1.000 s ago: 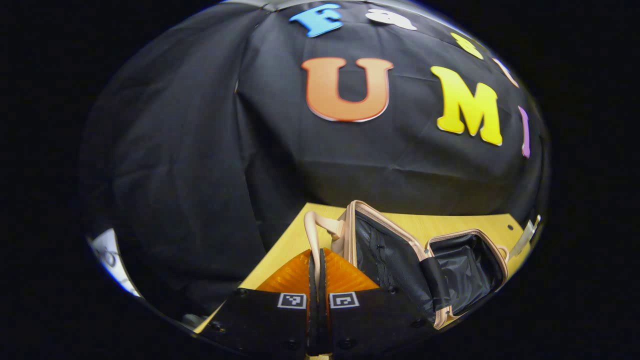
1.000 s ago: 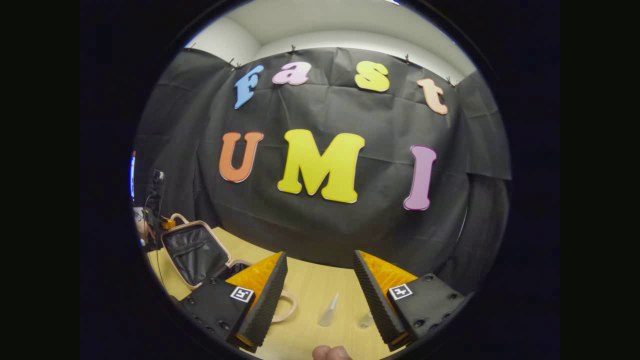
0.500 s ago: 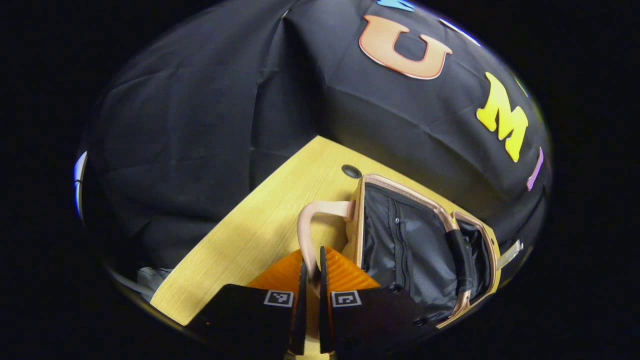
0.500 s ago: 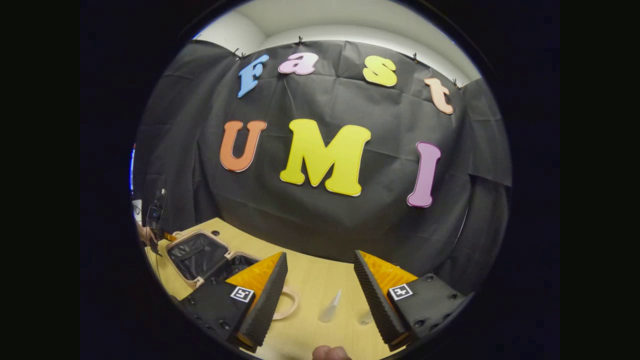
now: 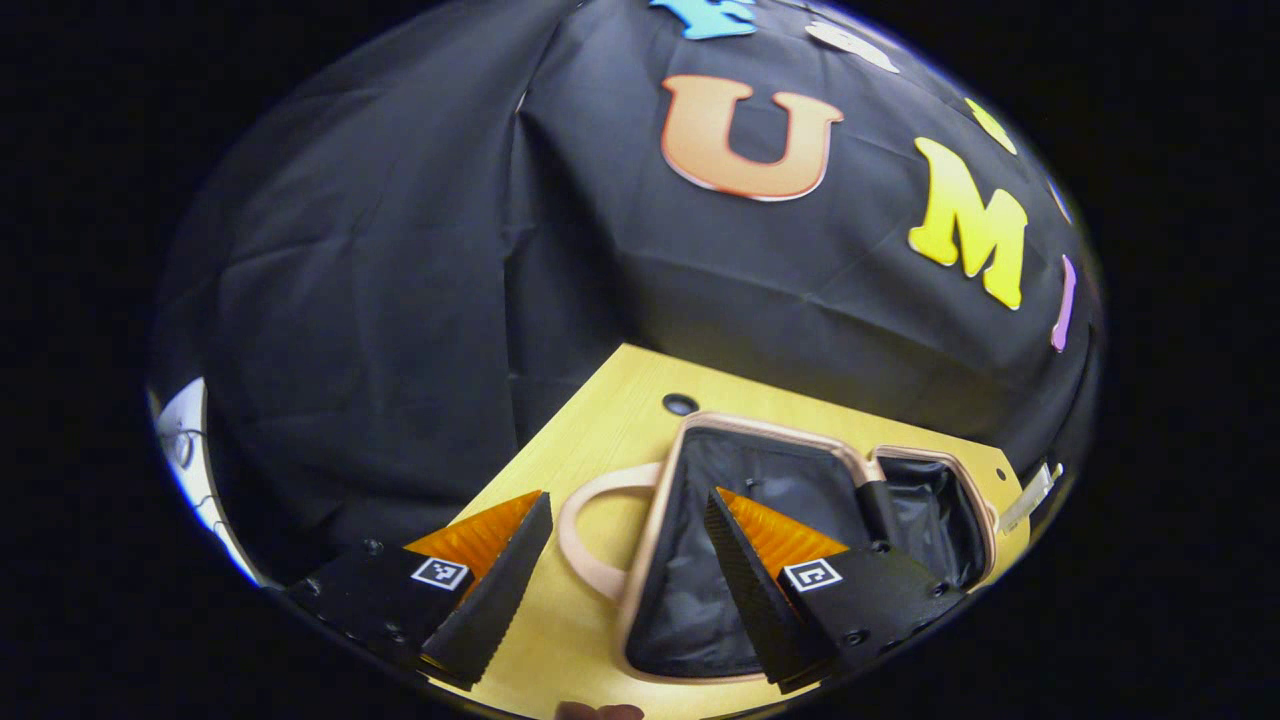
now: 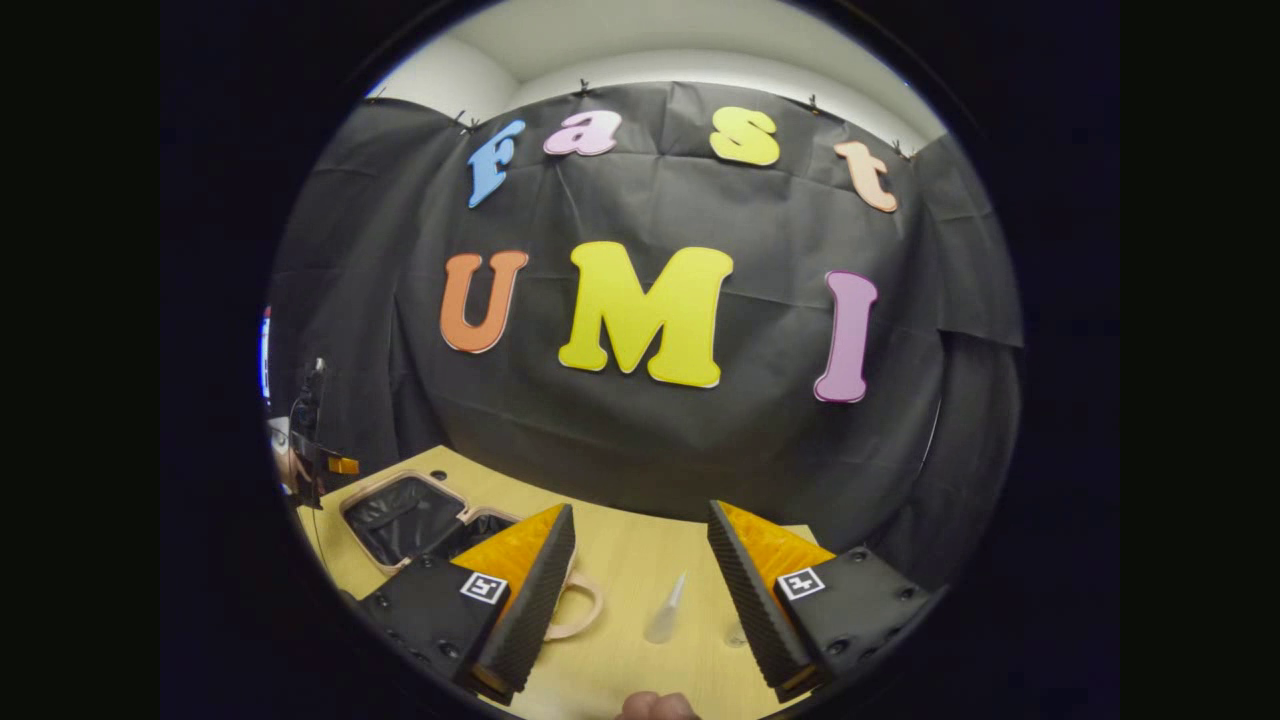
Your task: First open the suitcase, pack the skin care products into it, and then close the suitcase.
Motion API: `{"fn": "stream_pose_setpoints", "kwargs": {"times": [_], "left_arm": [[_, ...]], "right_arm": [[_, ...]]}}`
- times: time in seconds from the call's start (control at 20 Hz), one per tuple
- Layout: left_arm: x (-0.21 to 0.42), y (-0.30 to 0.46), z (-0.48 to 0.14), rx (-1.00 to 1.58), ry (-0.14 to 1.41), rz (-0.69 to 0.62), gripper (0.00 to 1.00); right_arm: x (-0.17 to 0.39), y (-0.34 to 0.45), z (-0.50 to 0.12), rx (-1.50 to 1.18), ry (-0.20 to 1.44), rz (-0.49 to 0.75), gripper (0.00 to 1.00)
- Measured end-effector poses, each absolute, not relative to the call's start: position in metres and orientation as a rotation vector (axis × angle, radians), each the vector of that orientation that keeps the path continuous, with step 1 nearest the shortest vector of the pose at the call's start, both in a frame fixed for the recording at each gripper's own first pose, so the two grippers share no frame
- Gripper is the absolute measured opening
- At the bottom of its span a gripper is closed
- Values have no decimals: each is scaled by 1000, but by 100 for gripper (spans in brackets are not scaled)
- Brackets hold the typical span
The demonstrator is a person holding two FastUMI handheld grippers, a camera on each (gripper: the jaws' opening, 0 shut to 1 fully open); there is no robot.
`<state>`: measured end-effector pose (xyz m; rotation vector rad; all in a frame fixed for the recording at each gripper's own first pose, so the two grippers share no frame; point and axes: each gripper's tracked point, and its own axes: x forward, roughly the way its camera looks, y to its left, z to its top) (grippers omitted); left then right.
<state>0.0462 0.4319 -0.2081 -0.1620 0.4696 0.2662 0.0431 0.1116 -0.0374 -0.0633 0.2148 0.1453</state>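
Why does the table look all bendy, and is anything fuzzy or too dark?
In the left gripper view the fisheye lens curves the table edge and stretches the open suitcase; its lining is dark but fairly sharp. In the right gripper view the table bows the same way, the small clear bottle looks pale and soft against the wood, and the suitcase at the left edge looks squashed.

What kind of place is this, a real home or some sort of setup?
Likely a staged recording booth, not a home: black cloth wall hung behind a bare wooden table, with only an open suitcase and a small clear bottle laid out.
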Motion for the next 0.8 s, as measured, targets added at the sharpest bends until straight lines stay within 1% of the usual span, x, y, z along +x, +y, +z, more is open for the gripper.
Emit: {"fn": "stream_pose_setpoints", "kwargs": {"times": [0.15, 0.25, 0.3, 0.45, 0.55, 0.6, 0.65, 0.7, 0.8], "left_arm": [[48, 372, -159, -90, 387, 269, 98], [43, 326, -135, -51, 356, 277, 98], [43, 297, -127, -38, 339, 259, 98], [46, 212, -121, 28, 304, 205, 98], [42, 155, -126, 34, 306, 164, 98], [43, 129, -128, 43, 300, 135, 98], [41, 102, -129, 54, 294, 113, 98], [39, 77, -128, 59, 286, 81, 98], [40, 21, -135, 93, 275, 12, 98]], "right_arm": [[39, 88, -31, -51, 183, 141, 77], [38, 62, -35, -37, 181, 123, 79], [35, 49, -37, -27, 184, 111, 79], [23, 9, -46, -18, 200, 89, 77], [16, -19, -55, -32, 209, 67, 79], [13, -33, -59, -39, 217, 54, 79], [10, -46, -65, -43, 224, 42, 77], [7, -59, -69, -50, 231, 28, 79], [2, -83, -77, -67, 248, 2, 79]]}}
